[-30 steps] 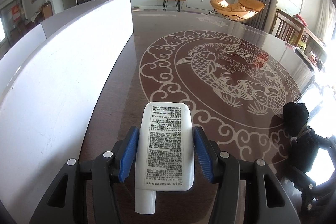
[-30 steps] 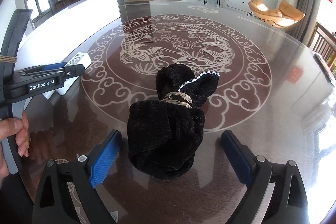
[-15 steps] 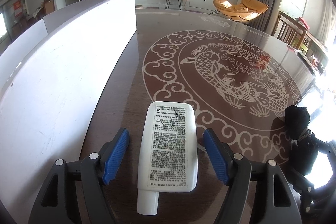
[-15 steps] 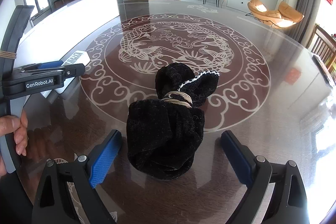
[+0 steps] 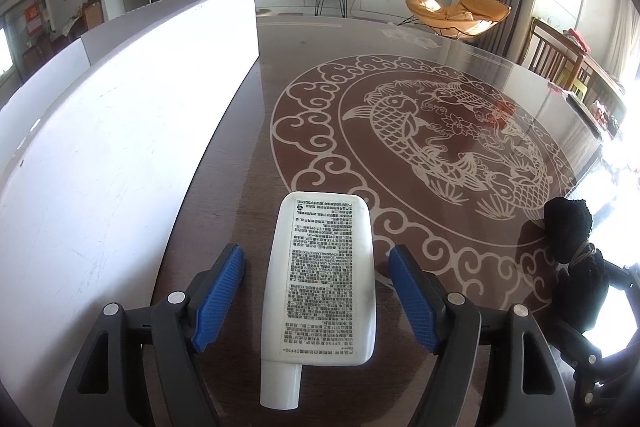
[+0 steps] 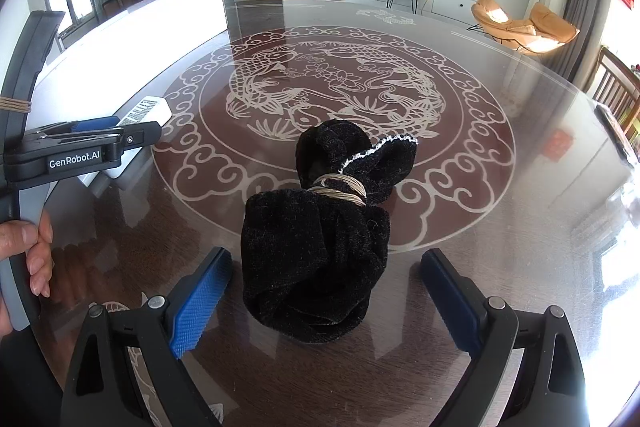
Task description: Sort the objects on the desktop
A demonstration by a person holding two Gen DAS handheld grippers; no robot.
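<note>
White tube (image 5: 320, 275) is lying lengthwise between the wide-open, empty left hand-held gripper (image 5: 316, 293) pads, cap pointing back; right hand-held gripper (image 6: 326, 303), equally open, is straddling the black pouch (image 6: 316, 247).

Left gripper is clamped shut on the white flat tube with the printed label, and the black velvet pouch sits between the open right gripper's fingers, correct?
Not quite. The left wrist view shows the left gripper open, both pads clear of the white flat tube. The rest holds.
</note>
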